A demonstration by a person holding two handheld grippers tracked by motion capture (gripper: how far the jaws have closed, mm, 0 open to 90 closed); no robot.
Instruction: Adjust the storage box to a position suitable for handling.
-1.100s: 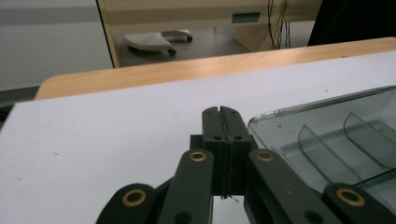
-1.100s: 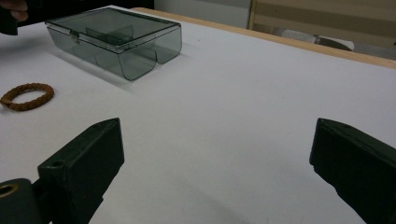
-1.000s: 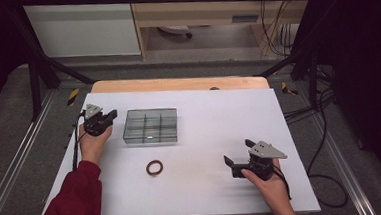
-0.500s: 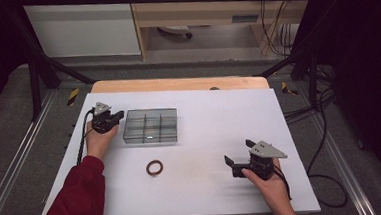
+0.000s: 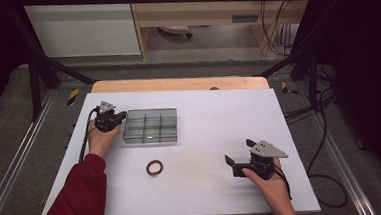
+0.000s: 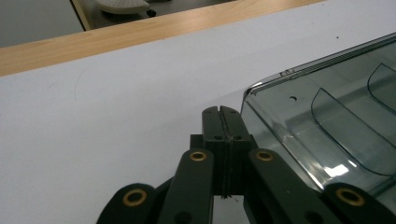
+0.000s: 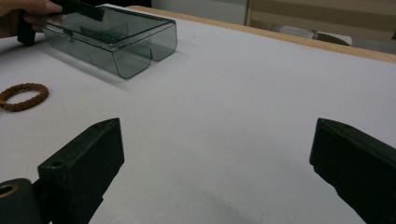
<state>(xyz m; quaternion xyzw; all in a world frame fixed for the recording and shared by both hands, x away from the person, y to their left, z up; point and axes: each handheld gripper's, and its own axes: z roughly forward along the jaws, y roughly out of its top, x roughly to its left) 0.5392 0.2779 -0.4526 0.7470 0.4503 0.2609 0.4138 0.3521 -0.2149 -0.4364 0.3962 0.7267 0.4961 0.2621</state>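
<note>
A clear smoky plastic compartment box with its lid down lies on the white table top, left of centre. My left gripper is shut and sits at the box's left end, its tips by the lid's corner. In the left gripper view the shut left gripper points along the box edge, with nothing between the jaws. A brown beaded ring lies in front of the box. My right gripper stands wide open at the front right; in its own view the right gripper spans bare table, the box and ring far off.
A wooden strip runs along the table's far edge. Cables hang off the right side, and black frame bars stand around the table. A dark red sleeve reaches in from the bottom left.
My left gripper has moved to the right, from a little off the box's left end to right against its corner. The right gripper has stayed where it was.
</note>
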